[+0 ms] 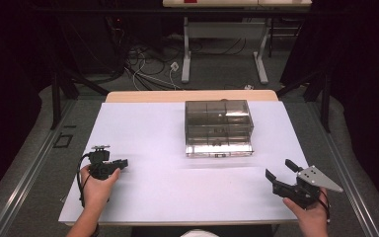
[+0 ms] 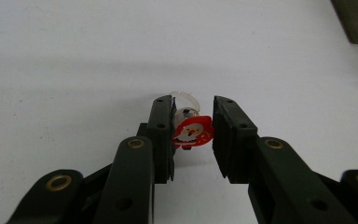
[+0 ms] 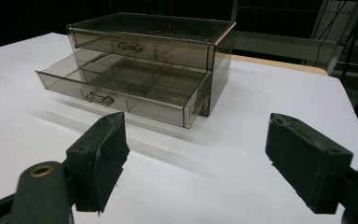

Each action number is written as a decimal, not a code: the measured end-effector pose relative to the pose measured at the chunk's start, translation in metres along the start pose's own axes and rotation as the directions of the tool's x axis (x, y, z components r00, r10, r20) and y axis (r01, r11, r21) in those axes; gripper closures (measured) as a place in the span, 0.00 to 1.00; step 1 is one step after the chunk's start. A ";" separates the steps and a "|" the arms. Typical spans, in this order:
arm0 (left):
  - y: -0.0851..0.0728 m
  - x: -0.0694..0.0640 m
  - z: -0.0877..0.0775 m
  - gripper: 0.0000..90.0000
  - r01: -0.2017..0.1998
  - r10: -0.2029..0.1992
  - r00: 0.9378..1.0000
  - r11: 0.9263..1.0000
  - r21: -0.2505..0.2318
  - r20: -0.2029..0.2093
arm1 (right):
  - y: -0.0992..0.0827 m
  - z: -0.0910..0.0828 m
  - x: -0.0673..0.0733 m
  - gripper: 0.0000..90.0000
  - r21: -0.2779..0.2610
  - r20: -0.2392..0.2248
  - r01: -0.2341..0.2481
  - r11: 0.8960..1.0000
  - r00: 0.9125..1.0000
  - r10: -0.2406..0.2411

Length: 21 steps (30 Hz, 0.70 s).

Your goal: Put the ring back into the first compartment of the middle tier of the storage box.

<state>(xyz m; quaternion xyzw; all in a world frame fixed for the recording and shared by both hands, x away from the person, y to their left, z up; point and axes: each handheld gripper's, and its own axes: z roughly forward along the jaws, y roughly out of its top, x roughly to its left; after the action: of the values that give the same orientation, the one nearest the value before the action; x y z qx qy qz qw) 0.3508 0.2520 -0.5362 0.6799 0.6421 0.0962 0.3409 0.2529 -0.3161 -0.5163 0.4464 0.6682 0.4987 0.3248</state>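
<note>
A smoky clear two-drawer box (image 1: 218, 118) stands at the middle back of the white-covered table (image 1: 143, 197). Its lower drawer (image 3: 121, 95) is pulled out, with empty-looking compartments, and the upper drawer (image 3: 135, 46) is closed. My left gripper (image 1: 124, 163) rests low at the left front of the table. Its jaws (image 2: 193, 109) press from both sides on a small red-and-white round trinket (image 2: 193, 131) with a clear ring behind it. My right gripper (image 1: 279, 169) hovers at the right front, jaws wide apart (image 3: 196, 126) with nothing between them, facing the box.
The white sheet ends near the table's front edge (image 1: 177, 222) and leaves a wooden strip (image 1: 192, 95) at the back. Beyond the table are another desk's legs (image 1: 186, 49) and loose cables on the floor (image 1: 148, 69). Dark curtains flank both sides.
</note>
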 end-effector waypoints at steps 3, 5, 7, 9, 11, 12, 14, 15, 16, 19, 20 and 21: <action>0.000 -0.001 -0.002 0.78 -0.004 0.004 1.000 1.000 0.001 0.002 | 0.000 0.000 0.000 0.22 0.000 0.001 0.003 1.000 1.000 -0.003; -0.001 -0.003 -0.004 0.78 -0.012 0.012 1.000 1.000 -0.004 0.009 | 0.000 0.000 -0.001 0.22 -0.001 0.000 0.002 1.000 1.000 -0.002; -0.002 -0.005 -0.006 0.78 -0.016 0.016 1.000 1.000 -0.005 0.012 | 0.000 0.000 -0.001 0.22 0.000 -0.001 -0.001 1.000 1.000 0.001; -0.003 -0.008 -0.007 0.78 -0.017 0.017 1.000 1.000 -0.013 0.017 | 0.000 0.000 0.000 0.22 0.001 -0.001 -0.002 1.000 1.000 0.002; -0.004 -0.010 -0.008 0.78 -0.027 0.027 0.999 0.999 -0.017 0.020 | 0.000 0.000 0.000 0.22 0.000 -0.001 -0.003 1.000 1.000 0.003; -0.004 -0.010 -0.010 0.78 -0.032 0.032 0.999 0.999 -0.009 0.026 | 0.000 0.000 0.000 0.22 0.000 -0.001 -0.004 1.000 1.000 0.004; -0.005 -0.013 -0.011 0.78 -0.039 0.040 0.999 0.999 -0.012 0.033 | 0.000 0.000 0.000 0.22 0.001 -0.001 -0.003 1.000 1.000 0.003; -0.005 -0.014 -0.011 0.78 -0.041 0.041 0.999 0.999 -0.022 0.032 | 0.000 0.000 0.000 0.22 0.001 -0.002 -0.003 1.000 1.000 0.003; -0.005 -0.016 -0.013 0.78 -0.046 0.047 0.998 0.999 -0.018 0.041 | 0.000 0.000 0.000 0.22 0.001 -0.001 -0.004 1.000 1.000 0.004; -0.006 -0.020 -0.014 0.78 -0.052 0.053 0.997 0.998 -0.028 0.047 | 0.000 0.000 0.000 0.22 0.001 -0.001 -0.006 1.000 1.000 0.006; -0.006 -0.022 -0.015 0.78 -0.059 0.061 0.997 0.998 -0.026 0.052 | 0.000 0.000 0.000 0.22 0.002 -0.002 -0.005 1.000 1.000 0.005; -0.006 -0.023 -0.015 0.78 -0.065 0.066 0.996 0.998 -0.027 0.053 | 0.000 0.000 0.000 0.22 -0.001 -0.004 -0.005 1.000 1.000 0.005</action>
<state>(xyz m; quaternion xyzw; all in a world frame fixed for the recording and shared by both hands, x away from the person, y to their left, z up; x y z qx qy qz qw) 0.3333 0.2349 -0.5214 0.6987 0.6086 0.0970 0.3633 0.2530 -0.3164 -0.5165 0.4470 0.6674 0.5007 0.3225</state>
